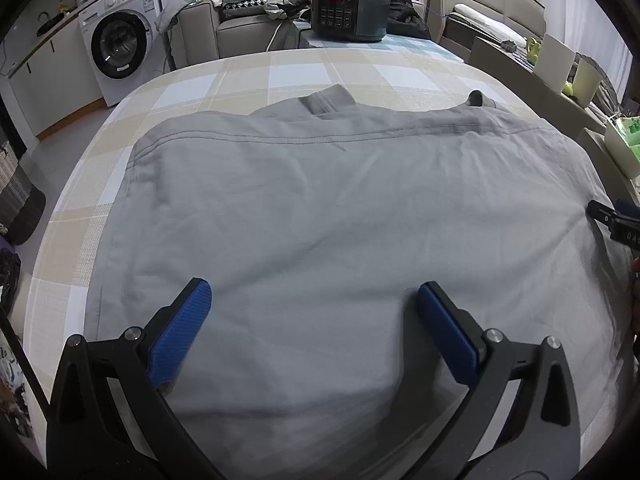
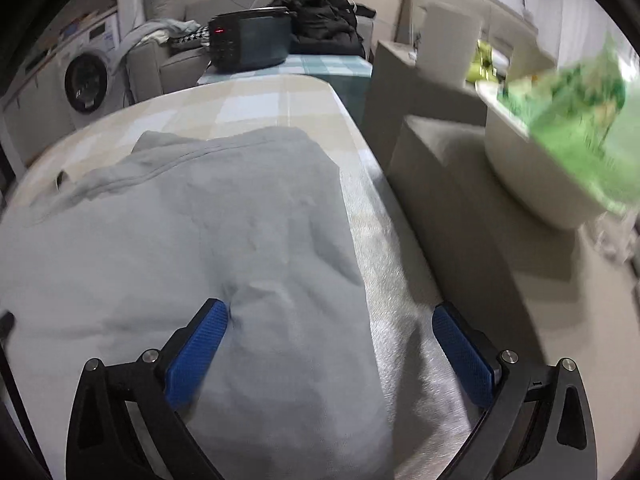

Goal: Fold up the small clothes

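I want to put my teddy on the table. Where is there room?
Free: the checked tablecloth between the grey shirt and the black cooker, and a strip left of the shirt. Crowded: the right side, with the white tub and boxes. Both tools, left tool and right tool, are open over the shirt.

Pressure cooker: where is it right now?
The cooker sits top centre in the left wrist view, on a blue-checked surface beyond the far edge of the table, behind the grey garment. In the right wrist view it shows upper left of centre.

checked tablecloth (image 1: 248,76) | black cooker (image 1: 350,12) behind | washing machine (image 1: 120,40) far left | white tub (image 2: 532,168) right
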### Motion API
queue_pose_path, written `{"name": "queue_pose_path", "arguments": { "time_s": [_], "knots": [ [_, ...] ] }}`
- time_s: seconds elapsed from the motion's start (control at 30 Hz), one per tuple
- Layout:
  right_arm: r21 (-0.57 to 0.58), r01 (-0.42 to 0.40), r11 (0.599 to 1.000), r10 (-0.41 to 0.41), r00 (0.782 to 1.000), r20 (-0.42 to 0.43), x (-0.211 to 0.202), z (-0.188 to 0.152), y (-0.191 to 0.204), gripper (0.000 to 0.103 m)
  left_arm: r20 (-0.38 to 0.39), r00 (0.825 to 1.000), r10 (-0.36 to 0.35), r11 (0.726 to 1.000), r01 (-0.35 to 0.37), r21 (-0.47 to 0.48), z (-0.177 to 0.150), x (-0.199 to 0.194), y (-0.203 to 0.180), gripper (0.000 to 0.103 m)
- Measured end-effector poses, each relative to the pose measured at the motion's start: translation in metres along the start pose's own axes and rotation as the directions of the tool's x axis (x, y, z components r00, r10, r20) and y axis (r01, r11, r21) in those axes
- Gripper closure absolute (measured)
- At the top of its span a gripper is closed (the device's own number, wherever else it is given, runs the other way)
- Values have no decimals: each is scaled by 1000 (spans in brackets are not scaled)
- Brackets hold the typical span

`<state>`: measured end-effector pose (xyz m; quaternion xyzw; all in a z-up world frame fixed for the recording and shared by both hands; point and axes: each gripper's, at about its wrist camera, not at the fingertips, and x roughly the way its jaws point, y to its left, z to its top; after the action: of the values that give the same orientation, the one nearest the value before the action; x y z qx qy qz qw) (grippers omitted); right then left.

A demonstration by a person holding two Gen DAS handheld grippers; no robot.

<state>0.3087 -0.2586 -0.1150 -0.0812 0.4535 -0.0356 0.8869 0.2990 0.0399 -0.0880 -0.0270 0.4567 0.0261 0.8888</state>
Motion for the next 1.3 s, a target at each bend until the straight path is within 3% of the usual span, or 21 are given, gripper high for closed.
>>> {"name": "queue_pose_path", "arguments": {
  "time_s": [0.07,0.13,0.23,0.33,0.43,0.47,0.53,0.63,0.73,0.8,0.83,0.93,1.07,1.17,1.3],
  "knots": [
    [-57,50,997,-45,995,83,-16,-1,16,0,0,1000,2,1000,-2,-1,0,0,0,1],
    [-92,4,996,8,991,137,-29,1,32,0,1,1000,3,1000,-3,-2,0,0,1,1],
    [-150,-113,982,131,985,113,-36,10,62,0,1,1000,8,1000,-8,-5,-1,-1,1,0],
    [-228,-164,960,185,980,74,-23,23,102,0,1,1000,7,1000,-7,-5,-1,-1,1,0],
    [-258,-197,946,203,979,-2,-2,28,128,0,1,1000,8,1000,-8,-5,-1,-1,1,0],
    [-259,-203,944,212,977,7,2,30,128,0,0,1000,8,1000,-8,-5,-1,-1,0,0],
    [-245,-197,949,203,979,1,7,33,120,0,2,1000,9,1000,-9,-4,-1,-1,0,0],
    [-187,-85,979,91,996,24,16,39,81,0,1,1000,7,1000,-7,-5,-1,0,0,0],
    [14,11,1000,-11,1000,-8,35,45,23,0,1,1000,7,1000,-7,-5,-1,-1,1,0],
    [121,-78,990,84,996,-44,45,45,3,0,1,1000,8,1000,-8,-4,-1,-1,0,0],
    [125,-88,988,94,995,-44,45,45,3,0,1,1000,7,1000,-7,-4,-1,-2,1,0],
    [75,-44,996,46,998,-31,40,46,16,0,0,1000,5,1000,-5,-2,-1,-1,-1,0],
    [101,-71,992,75,996,-38,40,45,16,0,20,1000,2,1000,-2,-24,6,-7,-1,1],
    [104,-76,992,81,996,-40,43,44,7,0,47,999,-2,1000,1,11,26,-9,-13,1],
    [104,-76,992,81,996,-40,42,44,7,0,-11,1000,4,998,-4,57,63,20,-21,1]
  ]
}}
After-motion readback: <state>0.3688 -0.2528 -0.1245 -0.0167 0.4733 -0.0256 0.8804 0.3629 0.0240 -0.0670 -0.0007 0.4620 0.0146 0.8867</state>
